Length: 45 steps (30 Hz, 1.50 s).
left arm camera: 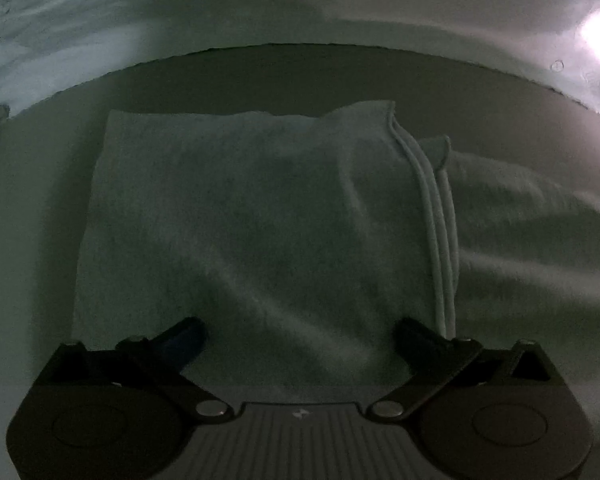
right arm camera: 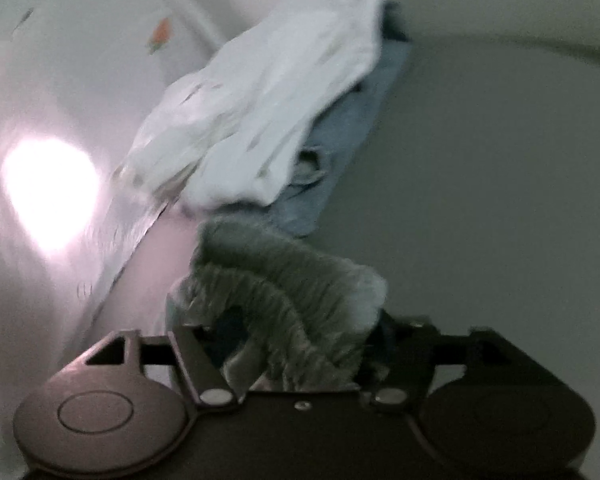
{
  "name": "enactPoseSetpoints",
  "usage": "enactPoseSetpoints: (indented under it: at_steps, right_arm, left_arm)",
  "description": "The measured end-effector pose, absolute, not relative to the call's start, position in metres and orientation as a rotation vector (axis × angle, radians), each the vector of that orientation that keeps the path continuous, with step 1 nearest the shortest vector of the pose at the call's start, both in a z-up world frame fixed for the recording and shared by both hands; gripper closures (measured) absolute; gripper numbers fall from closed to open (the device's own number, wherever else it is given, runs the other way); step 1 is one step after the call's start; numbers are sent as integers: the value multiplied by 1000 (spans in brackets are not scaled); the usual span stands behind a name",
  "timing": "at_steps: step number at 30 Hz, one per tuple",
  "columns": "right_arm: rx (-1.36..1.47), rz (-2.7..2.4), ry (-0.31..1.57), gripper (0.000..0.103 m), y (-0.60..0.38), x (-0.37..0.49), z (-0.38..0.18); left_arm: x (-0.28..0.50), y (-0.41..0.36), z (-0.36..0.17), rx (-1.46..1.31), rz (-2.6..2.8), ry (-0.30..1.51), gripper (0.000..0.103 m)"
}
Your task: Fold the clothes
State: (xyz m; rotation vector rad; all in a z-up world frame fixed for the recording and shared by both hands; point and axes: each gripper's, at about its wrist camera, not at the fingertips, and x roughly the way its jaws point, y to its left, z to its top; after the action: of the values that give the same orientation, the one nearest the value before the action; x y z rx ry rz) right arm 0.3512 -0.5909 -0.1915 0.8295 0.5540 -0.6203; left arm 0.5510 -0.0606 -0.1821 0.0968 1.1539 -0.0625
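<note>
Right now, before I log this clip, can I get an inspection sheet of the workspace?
Surface: pale table, dim light, bright glare on the wall behind.
Job's things: grey towel lies partly folded, hemmed edge on its right; one end of it is bunched in the right gripper.
Clutter: white garment piled over blue garment at the table's far edge.
Grippers: left gripper open, fingers spread over the towel; right gripper shut on the towel.
Cables: nothing seen.
Surroundings: glossy wall with small printed motifs.
</note>
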Motion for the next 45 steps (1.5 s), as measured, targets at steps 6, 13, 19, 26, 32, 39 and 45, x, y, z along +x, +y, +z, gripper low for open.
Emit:
enactPoseSetpoints:
  at_steps: [6, 13, 19, 26, 32, 39, 45]
  right_arm:
    - [728, -609, 586, 66, -584, 351, -192]
    - [1288, -498, 297, 84, -599, 317, -208]
    - [1802, -87, -71, 85, -556, 318, -236]
    - [2010, 235, -10, 85, -470, 377, -249]
    - [2090, 293, 316, 84, -387, 420, -279]
    - [1983, 202, 647, 79, -324, 443, -291]
    - [1981, 216, 703, 49, -314, 440, -276]
  left_arm:
    - [554, -59, -184, 69, -55, 1182, 0]
    - [558, -55, -185, 64, -57, 1183, 0]
    - [555, -54, -187, 62, -56, 1171, 0]
    - [555, -57, -185, 60, -52, 1166, 0]
    - [553, -57, -185, 59, -51, 1162, 0]
    - [551, -56, -185, 58, -48, 1161, 0]
    - [552, -58, -184, 55, -46, 1159, 0]
